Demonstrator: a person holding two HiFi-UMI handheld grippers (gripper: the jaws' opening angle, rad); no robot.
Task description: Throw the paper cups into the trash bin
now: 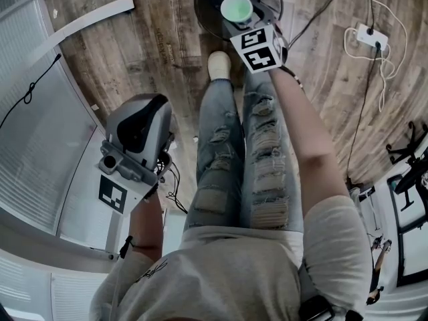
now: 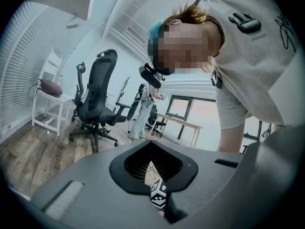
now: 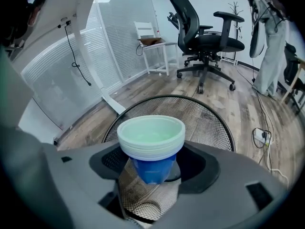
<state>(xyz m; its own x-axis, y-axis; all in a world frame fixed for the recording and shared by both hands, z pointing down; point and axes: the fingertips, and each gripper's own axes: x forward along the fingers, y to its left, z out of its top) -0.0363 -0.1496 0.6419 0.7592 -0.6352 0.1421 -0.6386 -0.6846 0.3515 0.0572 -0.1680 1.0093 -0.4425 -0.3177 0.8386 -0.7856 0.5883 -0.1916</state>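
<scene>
Right gripper (image 3: 152,168) clamps the paper cups (image 3: 151,137) upright, directly above the trash bin (image 3: 209,120) at frame centre; left gripper (image 2: 153,168) closed, empty.

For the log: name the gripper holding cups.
The right gripper: it clamps stacked blue paper cups over the black mesh trash bin; the left gripper holds nothing.

A nested stack of blue paper cups (image 3: 151,147), pale green inside, hangs upright just above the open black mesh trash bin (image 3: 209,120).

Right gripper (image 3: 151,168) clamped; left gripper (image 2: 149,166) closed
</scene>
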